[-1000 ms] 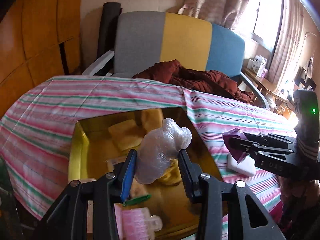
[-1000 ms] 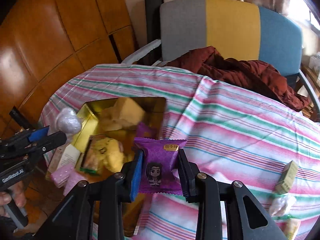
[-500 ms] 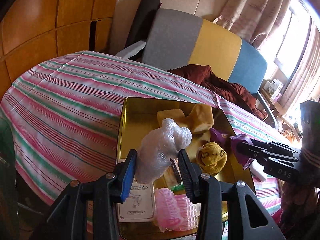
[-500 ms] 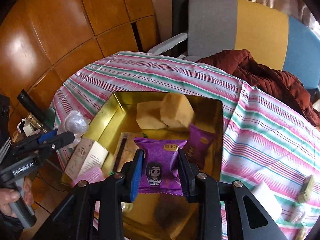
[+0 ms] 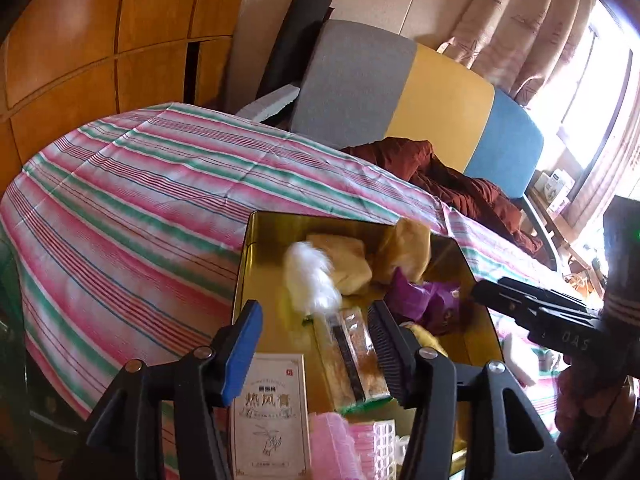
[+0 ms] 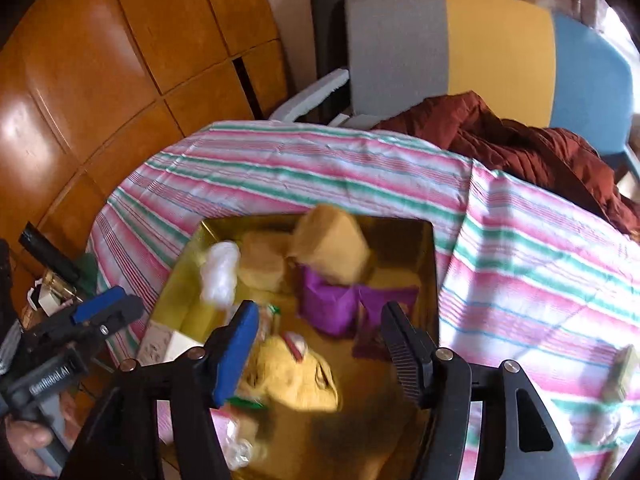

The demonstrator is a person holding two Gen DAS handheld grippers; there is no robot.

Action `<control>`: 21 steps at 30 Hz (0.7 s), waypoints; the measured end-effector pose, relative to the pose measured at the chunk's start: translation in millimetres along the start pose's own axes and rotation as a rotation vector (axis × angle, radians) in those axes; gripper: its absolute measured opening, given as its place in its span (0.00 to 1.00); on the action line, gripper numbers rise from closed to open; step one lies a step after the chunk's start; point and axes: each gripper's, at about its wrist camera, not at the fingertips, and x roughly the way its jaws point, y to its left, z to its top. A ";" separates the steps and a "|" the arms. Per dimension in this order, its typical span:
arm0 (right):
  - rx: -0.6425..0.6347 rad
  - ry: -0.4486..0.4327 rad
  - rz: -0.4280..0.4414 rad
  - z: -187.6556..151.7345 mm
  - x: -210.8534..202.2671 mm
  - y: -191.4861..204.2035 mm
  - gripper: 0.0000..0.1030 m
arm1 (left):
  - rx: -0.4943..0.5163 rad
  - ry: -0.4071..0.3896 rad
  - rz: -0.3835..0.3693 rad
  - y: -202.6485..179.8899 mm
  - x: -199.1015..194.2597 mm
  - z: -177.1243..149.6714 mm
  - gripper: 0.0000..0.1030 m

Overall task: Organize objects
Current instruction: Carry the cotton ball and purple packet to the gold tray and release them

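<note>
Both grippers hang spread and empty over the gold tin [image 5: 245, 264], the left gripper [image 5: 316, 334] at its near-left side and the right gripper [image 6: 318, 336] at its near edge. Ahead of the left jaws, blurred, the white plastic bundle [image 5: 310, 280] sits in the tin; the purple snack packet [image 6: 340, 304] lies just ahead of the right jaws, against the yellow sponges [image 6: 332, 244]. My guess is that the next pick falls to the right gripper, since loose items [image 6: 622, 368] lie on the striped cloth [image 6: 540, 264] to its right.
</note>
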 end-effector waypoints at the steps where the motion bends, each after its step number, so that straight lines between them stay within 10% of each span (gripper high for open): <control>1: 0.000 0.002 -0.005 -4.2 -1.5 -0.9 0.63 | 0.009 -0.004 0.010 -1.2 -2.2 -3.5 0.54; 21: 0.016 -0.060 -0.059 -63.8 -41.2 -3.1 0.83 | 0.140 -0.040 0.064 -39.2 -33.8 -46.7 0.54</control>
